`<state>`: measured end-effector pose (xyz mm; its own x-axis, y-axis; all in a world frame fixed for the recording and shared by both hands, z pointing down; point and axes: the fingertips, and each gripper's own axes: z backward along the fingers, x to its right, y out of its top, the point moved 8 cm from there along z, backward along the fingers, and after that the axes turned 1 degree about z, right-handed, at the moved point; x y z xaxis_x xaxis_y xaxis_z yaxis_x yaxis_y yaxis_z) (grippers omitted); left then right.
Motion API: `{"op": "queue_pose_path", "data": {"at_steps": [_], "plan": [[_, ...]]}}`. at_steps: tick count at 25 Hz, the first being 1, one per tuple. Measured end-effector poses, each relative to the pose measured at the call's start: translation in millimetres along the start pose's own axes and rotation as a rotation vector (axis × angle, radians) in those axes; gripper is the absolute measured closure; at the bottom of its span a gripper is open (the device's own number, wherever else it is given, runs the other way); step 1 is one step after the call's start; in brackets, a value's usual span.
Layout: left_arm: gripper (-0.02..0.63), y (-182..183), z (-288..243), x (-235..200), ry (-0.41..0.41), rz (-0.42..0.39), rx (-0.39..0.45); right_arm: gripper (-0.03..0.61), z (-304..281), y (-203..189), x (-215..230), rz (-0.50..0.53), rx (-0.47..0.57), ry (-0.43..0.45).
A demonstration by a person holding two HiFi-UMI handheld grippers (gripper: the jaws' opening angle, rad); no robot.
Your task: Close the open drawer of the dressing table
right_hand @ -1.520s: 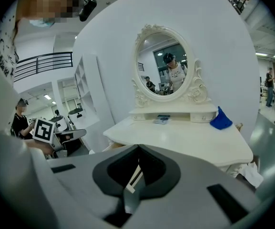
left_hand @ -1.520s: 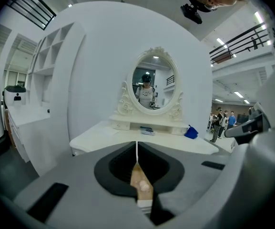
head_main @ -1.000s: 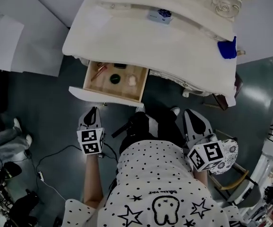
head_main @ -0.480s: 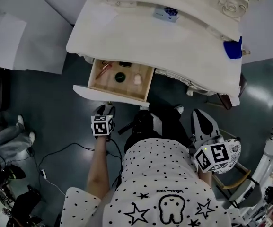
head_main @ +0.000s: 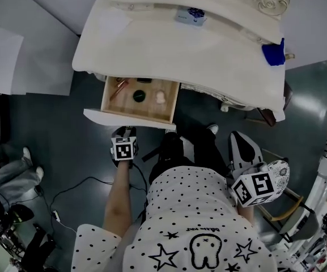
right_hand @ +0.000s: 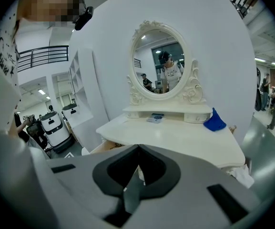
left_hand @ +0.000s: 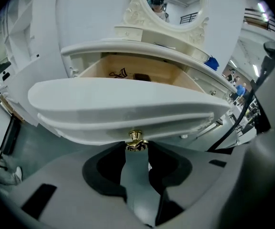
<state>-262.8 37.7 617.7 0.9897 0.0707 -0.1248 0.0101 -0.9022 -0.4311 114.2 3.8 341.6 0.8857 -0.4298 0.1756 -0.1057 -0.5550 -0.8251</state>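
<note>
The drawer (head_main: 137, 98) is standing open under the left part of the white bench (head_main: 208, 61), pulled out toward the person. Its long axis is running side to side, parallel to the bench's front edge, and its curved white front panel is facing the person and the left tongs (head_main: 124, 131). Inside, on the wooden bottom, a dark round item (head_main: 138, 95), a pale item (head_main: 160, 97) and a reddish stick (head_main: 118, 87) are lying apart from one another.

The left tongs are pointing steeply down at the drawer front. Their jaws are standing apart, having just been closing a little, and the gold knob (left_hand: 136, 140) is sitting right at the mouth of the gap; whether the tips are touching it is not clear.

The right tongs (head_main: 235, 136) are hanging by the person's right side, well clear of the drawer, jaws together with nothing between them, pointing toward the bench with its oval mirror (right_hand: 158, 63) and blue cloth (head_main: 272, 55).
</note>
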Motion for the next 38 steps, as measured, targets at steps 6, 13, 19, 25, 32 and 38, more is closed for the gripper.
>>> {"op": "queue_pose_path", "data": {"at_steps": [6,13,19,25,32,38], "plan": [[0.456,2,-1,1,0.020,-0.001,-0.018,0.569,2,1,3,-0.008,0.009,-0.017],[0.456,5,-2,0,0.004,0.063,-0.013,0.569,2,3,5,-0.001,0.011,-0.018],[0.457,13,-4,0,0.008,0.038,-0.020,0.569,5,3,6,-0.010,0.022,-0.038],[0.457,19,-5,-1,0.007,0.035,-0.018,0.569,10,2,7,-0.024,0.030,-0.060],[0.457,29,-11,0,0.007,0.023,-0.004,0.569,13,2,12,-0.022,0.036,-0.073],[0.457,38,-15,-1,0.003,0.011,0.001,0.569,14,3,12,-0.030,0.044,-0.085]]}}
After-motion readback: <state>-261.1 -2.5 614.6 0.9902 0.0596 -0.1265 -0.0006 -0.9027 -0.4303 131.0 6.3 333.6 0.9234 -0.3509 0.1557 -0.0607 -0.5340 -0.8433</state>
